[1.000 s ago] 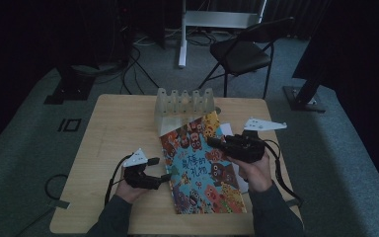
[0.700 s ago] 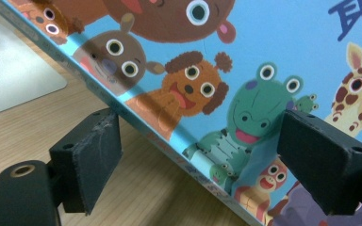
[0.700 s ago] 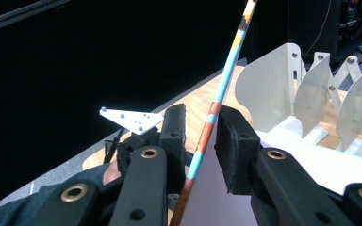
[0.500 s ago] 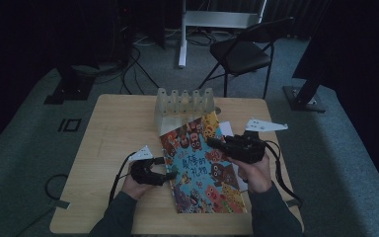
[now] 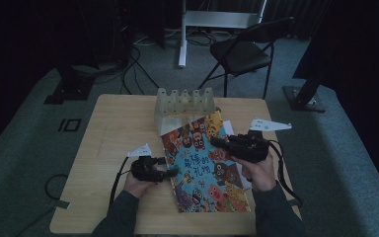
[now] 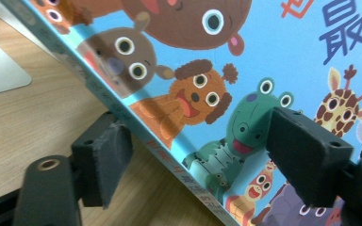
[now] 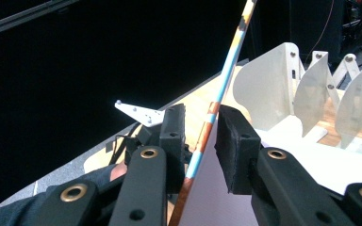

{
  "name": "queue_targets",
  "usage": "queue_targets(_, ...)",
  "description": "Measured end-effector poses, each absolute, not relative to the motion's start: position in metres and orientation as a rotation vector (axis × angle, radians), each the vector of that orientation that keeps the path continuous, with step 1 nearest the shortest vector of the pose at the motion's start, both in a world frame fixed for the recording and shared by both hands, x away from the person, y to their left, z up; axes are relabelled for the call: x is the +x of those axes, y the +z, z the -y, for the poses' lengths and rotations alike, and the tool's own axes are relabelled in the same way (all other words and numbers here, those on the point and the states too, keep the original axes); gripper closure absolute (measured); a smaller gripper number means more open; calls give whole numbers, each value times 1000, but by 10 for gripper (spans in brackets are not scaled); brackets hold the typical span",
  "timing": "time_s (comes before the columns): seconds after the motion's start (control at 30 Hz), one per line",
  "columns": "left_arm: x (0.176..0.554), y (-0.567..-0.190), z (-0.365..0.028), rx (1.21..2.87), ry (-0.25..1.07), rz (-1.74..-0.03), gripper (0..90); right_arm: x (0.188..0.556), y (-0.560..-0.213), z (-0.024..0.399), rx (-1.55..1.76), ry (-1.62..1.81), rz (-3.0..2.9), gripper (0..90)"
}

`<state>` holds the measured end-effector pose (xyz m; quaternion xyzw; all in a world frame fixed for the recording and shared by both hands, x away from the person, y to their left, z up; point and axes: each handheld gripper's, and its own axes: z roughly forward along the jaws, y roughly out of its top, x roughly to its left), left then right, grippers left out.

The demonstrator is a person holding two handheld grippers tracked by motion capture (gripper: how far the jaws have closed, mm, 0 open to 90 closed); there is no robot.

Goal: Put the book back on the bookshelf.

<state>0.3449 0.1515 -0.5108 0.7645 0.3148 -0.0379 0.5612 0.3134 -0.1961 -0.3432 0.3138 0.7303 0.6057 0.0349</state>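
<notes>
Seen from the high view, a person at a wooden table (image 5: 108,128) works a colourful picture book (image 5: 202,168) with a gripper in each hand; the book lies slanted across the table's middle, its far corner touching a pale slotted rack (image 5: 184,104). The left gripper (image 5: 170,172) lies low and level on the table, its hand (image 5: 139,183) behind it and its tips at the book's left edge. The right gripper (image 5: 215,142) is held over the book's right side, the right hand (image 5: 256,170) wrapped beneath it, forearm coming in from the bottom edge. In the left gripper view, the left gripper (image 6: 198,150) straddles the book's spine edge (image 6: 136,117), one jaw below on the table side and one over the cover; the jaws have just been closing but stand spread, not pressing. In the right gripper view, the right gripper (image 7: 201,129) pinches the cover (image 7: 212,113) edge-on, lifting it off the pale page, with the rack (image 7: 311,89) just beyond.
</notes>
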Motion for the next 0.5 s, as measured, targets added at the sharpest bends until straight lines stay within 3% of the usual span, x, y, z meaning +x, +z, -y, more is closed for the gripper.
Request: queue_targets(0.5, 345, -498, -167, 1697, 17, -794, 426, 313, -342, 212, 913, 1607, -2217, 735)
